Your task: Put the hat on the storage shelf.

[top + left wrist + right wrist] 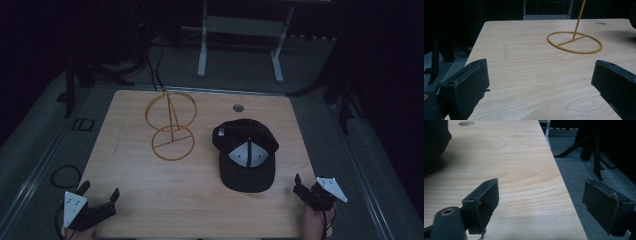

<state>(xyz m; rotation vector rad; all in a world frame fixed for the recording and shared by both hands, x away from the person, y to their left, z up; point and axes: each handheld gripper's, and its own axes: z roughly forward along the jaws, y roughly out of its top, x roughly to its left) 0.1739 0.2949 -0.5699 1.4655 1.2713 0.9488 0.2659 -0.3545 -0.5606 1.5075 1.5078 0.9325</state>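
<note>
Black cap (435, 145), mostly cut off

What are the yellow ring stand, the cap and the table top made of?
The yellow ring stand looks like thin metal wire, painted or coated mustard yellow: slim, rigid rods and hoops. The cap seems black fabric with pale panels on its crown. The table top shows light wood grain, possibly a laminate.

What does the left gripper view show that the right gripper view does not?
Left gripper view: the yellow wire stand, its ring base flat on the wood and its rod rising, between the open left hand-held gripper.

Right gripper view: a dark cap's edge, the table's round hole, grey floor, and the open right hand-held gripper.

Both: the wooden table.
</note>
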